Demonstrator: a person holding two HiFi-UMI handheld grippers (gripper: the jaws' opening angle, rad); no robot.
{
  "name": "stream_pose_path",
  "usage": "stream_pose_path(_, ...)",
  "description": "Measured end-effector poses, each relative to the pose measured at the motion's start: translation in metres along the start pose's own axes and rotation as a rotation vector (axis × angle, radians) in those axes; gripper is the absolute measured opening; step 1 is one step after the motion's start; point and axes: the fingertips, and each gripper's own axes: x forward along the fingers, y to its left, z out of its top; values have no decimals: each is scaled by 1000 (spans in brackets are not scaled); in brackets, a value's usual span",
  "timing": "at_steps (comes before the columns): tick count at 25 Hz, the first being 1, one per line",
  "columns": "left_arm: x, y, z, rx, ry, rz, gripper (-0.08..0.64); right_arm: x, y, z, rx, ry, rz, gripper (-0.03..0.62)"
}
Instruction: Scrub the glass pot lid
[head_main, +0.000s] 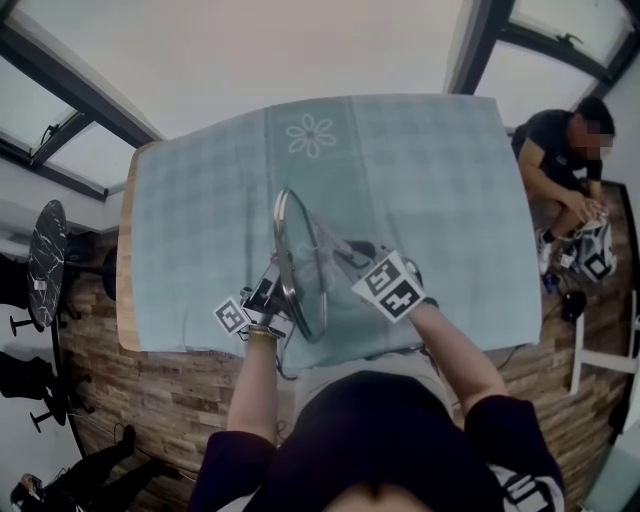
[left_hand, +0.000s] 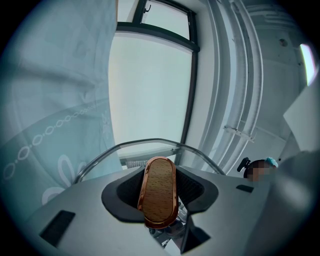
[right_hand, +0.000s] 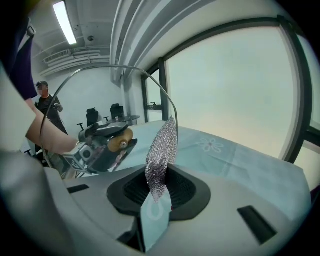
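The glass pot lid (head_main: 298, 262) is held up on edge above the table, its metal rim (left_hand: 150, 142) arching across the left gripper view. My left gripper (head_main: 264, 298) is shut on the lid's wooden knob (left_hand: 160, 192), which fills the space between its jaws. My right gripper (head_main: 352, 258) is shut on a silver chainmail scrubber (right_hand: 162, 150) that stands upright against the inner face of the glass (right_hand: 105, 95). Through the glass, the right gripper view shows the left gripper (right_hand: 100, 146) and the knob (right_hand: 121, 141).
A teal flower-print cloth (head_main: 400, 170) covers the wooden table (head_main: 124, 300). Another person (head_main: 565, 150) crouches on the floor at the right. Dark stools (head_main: 45, 250) stand at the left. Large windows (left_hand: 150, 85) lie beyond the table.
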Motion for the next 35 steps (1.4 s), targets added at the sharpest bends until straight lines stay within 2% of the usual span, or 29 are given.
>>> stream_pose_path(6,0,0,0,-8,-6,-7,169,22,-9,6,-18,16,-9,84)
stream_pose_path(13,1,-2,-5,5,27,-17,169,44,-2,3,-73,47,-7,84)
stream_pose_path(19,1,-3,-4,7,32,-22,169,50,10,0,-70,55,34,84)
stream_pose_path(24,1,-2,-4,3,26,-23,169,51,25,-5,-92,69,104,84)
stream_pose_path(35,-2,-2,-2,-7,4,-31,169,43,61,-36,-117,139,212,84)
